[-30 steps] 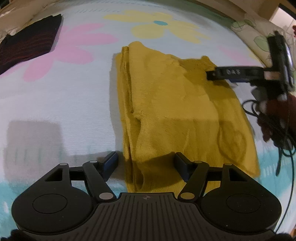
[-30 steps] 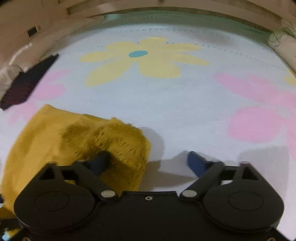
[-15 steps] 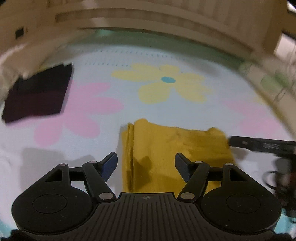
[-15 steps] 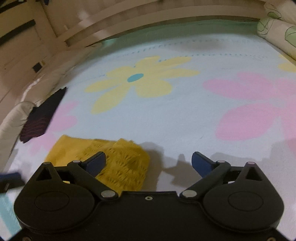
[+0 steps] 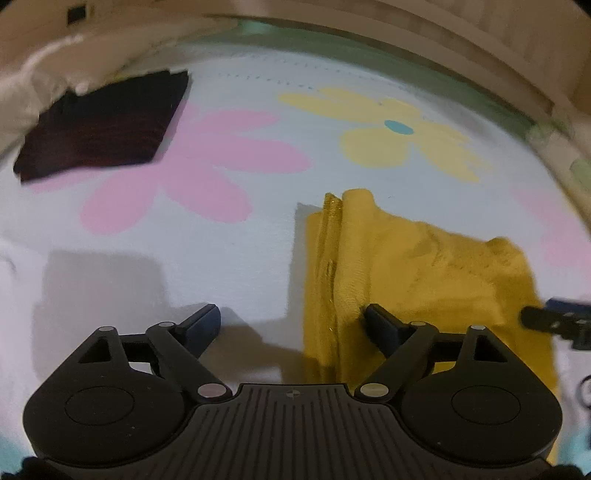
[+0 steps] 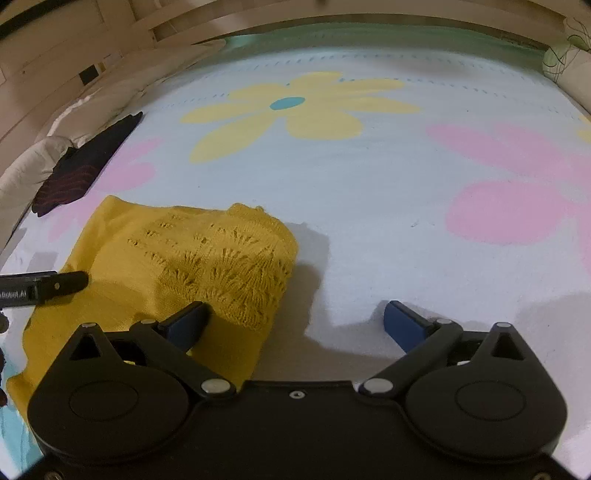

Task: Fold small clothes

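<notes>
A mustard-yellow knit garment lies folded on the flowered bedspread; it also shows in the right wrist view. My left gripper is open, its right finger over the garment's left folded edge and its left finger over bare sheet. My right gripper is open, its left finger over the garment's right end and its right finger over bare sheet. Each gripper's tip shows at the edge of the other's view. Neither holds anything.
A folded dark striped garment lies at the far left, also in the right wrist view. White pillows line the left edge. A wooden bed frame runs behind. The bedspread stretches wide to the right.
Both grippers have drawn back and risen from the yellow garment. The right gripper's left finger has come off the knit edge it was pressing. The left view has swung leftward.
</notes>
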### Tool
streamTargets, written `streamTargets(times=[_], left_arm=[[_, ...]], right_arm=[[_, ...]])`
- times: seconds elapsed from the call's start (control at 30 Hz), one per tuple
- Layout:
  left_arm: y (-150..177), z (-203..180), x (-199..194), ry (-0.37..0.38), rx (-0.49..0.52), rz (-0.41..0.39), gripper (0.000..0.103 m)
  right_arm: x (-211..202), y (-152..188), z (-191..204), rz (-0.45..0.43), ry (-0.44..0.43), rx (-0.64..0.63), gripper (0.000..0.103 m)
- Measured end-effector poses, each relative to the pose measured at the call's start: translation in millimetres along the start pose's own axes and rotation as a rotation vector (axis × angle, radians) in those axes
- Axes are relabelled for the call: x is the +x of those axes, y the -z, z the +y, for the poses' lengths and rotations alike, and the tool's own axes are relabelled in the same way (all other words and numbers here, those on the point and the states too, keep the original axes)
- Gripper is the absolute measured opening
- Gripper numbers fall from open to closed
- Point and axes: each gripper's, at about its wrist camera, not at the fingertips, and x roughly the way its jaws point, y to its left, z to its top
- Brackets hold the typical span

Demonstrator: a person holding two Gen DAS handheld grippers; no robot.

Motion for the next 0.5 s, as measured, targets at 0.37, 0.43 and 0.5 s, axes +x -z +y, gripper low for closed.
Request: streamTargets(times=[0.37,0.43,0.5], left_arm=[[30,25,-41,0.24,-0.091,0.096,0.086],[39,19,-40,0.256,-0.078,0.134,0.086],[46,15,-36,0.278,-0.083,0.168,0.087]], right_arm=[[-4,-3,-35,-0.024,-0.248,0.224,0.101],[-3,-3,-34,-0.021,-0.274,0.219,0.101],[0,-3,-32,-0.014,-0.301,0.205,0.101]])
